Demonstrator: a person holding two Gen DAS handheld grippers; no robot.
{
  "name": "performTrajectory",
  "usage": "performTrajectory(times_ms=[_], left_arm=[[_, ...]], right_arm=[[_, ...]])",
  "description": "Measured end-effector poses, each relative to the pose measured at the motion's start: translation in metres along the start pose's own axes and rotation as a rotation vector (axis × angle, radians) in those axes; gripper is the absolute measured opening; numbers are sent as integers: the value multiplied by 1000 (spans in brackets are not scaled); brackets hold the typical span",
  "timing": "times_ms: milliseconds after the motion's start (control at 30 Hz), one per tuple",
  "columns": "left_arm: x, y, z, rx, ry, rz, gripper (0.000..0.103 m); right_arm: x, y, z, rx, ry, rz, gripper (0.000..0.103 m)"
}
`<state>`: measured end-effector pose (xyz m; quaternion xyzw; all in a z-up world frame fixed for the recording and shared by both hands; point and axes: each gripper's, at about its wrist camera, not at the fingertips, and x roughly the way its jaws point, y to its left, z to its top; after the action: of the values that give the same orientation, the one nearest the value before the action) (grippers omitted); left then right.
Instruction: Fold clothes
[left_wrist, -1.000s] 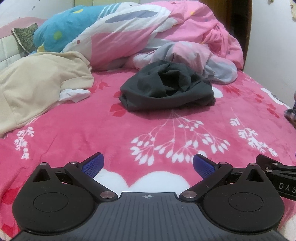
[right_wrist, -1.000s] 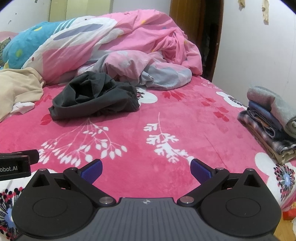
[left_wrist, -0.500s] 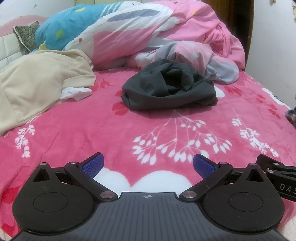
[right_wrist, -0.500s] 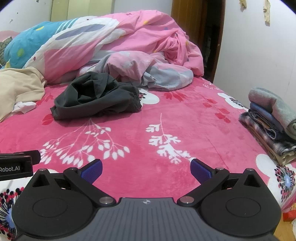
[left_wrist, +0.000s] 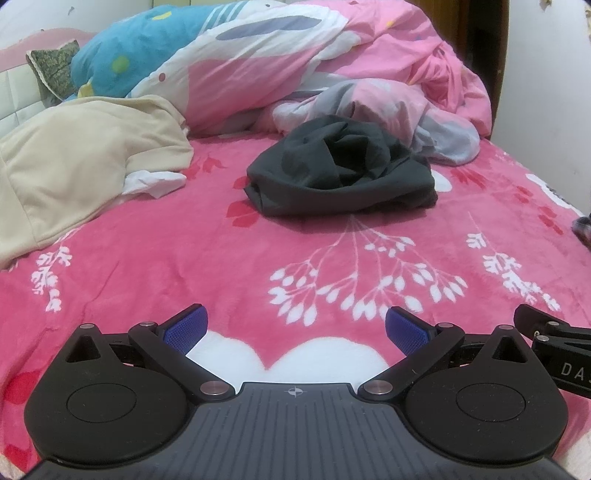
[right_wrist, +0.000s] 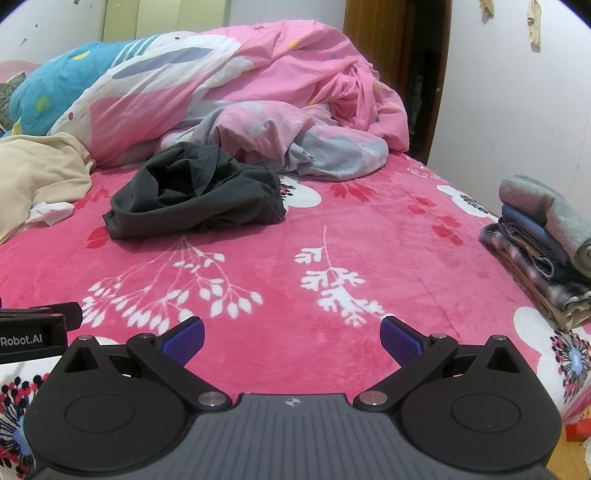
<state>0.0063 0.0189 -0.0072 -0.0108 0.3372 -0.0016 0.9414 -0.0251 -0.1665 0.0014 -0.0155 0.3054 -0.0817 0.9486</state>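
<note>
Garment (left_wrist: 340, 173) crumpled well ahead of both spread-jawed grippers, apparently untouched.

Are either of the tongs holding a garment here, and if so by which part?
Nothing is held. The left tongs and right tongs are both open and empty above the pink blanket; the crumpled dark garment lies untouched farther up the bed.

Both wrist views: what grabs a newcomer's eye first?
The crumpled dark grey garment lying alone mid-bed on the bright pink floral blanket, straight ahead of both open grippers, left gripper and right gripper. Behind it a rumpled pink duvet is heaped at the head of the bed. A stack of folded clothes sits at the bed's right edge.
</note>
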Motion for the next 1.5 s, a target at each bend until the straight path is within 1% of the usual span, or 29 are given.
performTrajectory(times_ms=[533,700,1000,1133,1267,1400,1500], left_arm=[[5,4,1,5,-8,-5,103],[15,11,3,-8,-18,-34,103],[33,24,6,-36,-37,-85,103],[45,36,20,-64,-55,-91,103],[59,44,39,-70,-91,-66,103],[77,47,62,-64,-132,-49,103],[94,48,83,-56,-160,-54,103]], right_arm=[[5,2,1,11,-9,14,103],[15,1,-1,32,-13,48,103],[36,-3,3,79,-22,77,103],[46,-3,14,88,-28,92,103],[58,-3,30,91,-52,119,103],[76,-4,55,88,-88,157,103],[95,-5,78,92,-119,213,103]])
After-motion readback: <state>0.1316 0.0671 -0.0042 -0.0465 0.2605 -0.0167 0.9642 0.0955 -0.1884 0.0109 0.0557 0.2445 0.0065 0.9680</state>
